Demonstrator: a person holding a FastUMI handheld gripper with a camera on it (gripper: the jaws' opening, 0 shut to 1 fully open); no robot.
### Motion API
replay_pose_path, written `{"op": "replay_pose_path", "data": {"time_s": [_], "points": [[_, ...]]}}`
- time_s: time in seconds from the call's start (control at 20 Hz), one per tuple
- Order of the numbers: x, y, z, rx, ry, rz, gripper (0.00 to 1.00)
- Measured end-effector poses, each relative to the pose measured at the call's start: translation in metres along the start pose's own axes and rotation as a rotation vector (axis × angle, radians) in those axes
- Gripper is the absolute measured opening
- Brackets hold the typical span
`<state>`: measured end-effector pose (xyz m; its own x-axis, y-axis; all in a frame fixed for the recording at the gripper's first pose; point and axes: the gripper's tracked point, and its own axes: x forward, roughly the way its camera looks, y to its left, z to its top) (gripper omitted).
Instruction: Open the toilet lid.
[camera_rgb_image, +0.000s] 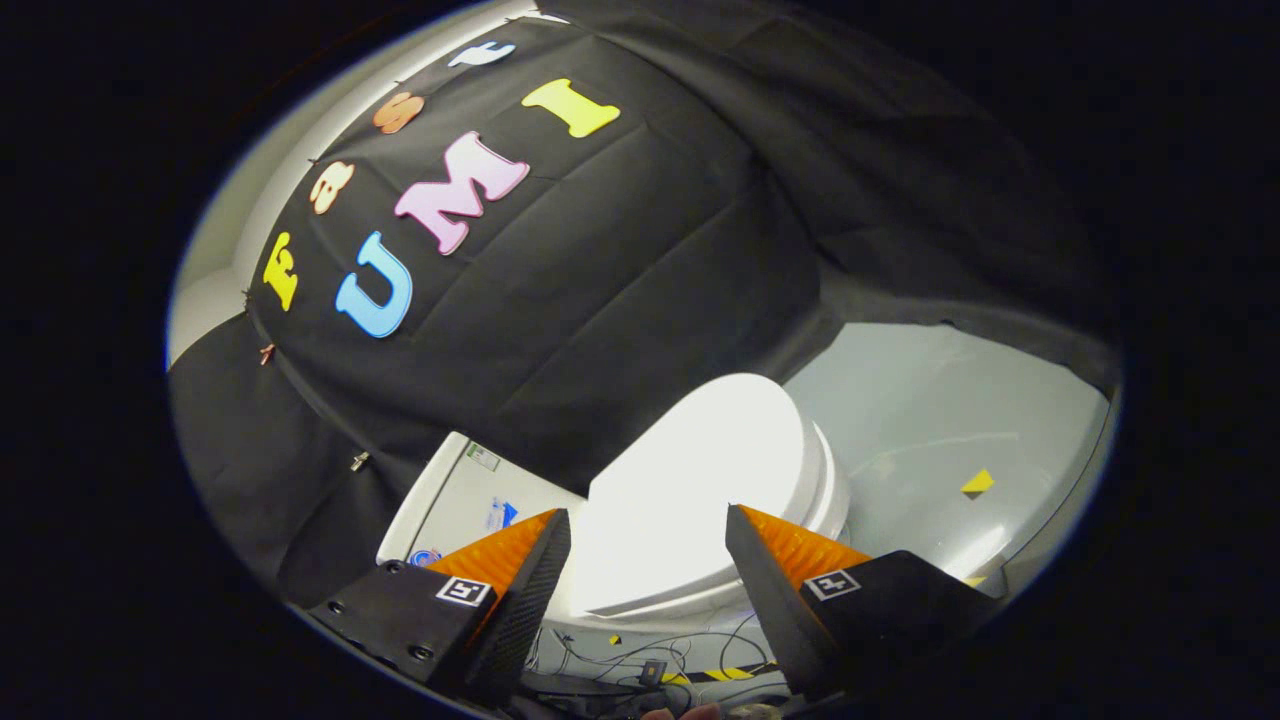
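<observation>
**Gripper spread above a closed toilet lid**

Nearest are the two fingers of the gripper (648, 530), one on each side, spread wide apart with nothing clasped between them. Each finger carries one small square marker tag on its body, two tags in all, and each has a ribbed pad on its inner side. Neither finger touches anything that can be seen.

Below the fingers lies a tangle of thin cables (640, 655) on the floor, with one small dark box among them and one strip of yellow-and-black striped tape (722, 674) beside it. How many cables there are cannot be told.

Between the fingers and just ahead of them is the one toilet lid (690, 490), white, brightly lit and lying down flat on the seat, so it is not yet opened. Its rounded front end points away toward the floor on the right; its squared hinge end is toward the tank.

Just beyond the left finger stands the one white toilet tank (470, 495), with three small stickers on its top surface, too small to make out.

Farther off to the right is the pale grey floor (930, 420), bearing one small yellow mark (978, 483).

Farthest back, black cloth (620, 280) hangs behind the tank and runs along the far side of the floor.
</observation>
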<state>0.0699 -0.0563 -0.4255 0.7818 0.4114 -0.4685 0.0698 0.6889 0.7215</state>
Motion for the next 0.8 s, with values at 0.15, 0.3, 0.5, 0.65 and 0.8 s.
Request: {"op": "replay_pose_path", "data": {"time_s": [0.15, 0.3, 0.5, 0.65, 0.8], "points": [[0.014, -0.035, -0.021, 0.076, 0.052, -0.027, 0.97], [0.029, -0.065, -0.040, 0.135, 0.106, -0.049, 0.97], [0.044, -0.100, -0.067, 0.219, 0.183, -0.068, 0.98], [0.056, -0.116, -0.085, 0.238, 0.252, -0.083, 0.96], [0.069, -0.121, -0.092, 0.267, 0.287, -0.081, 0.93]]}}
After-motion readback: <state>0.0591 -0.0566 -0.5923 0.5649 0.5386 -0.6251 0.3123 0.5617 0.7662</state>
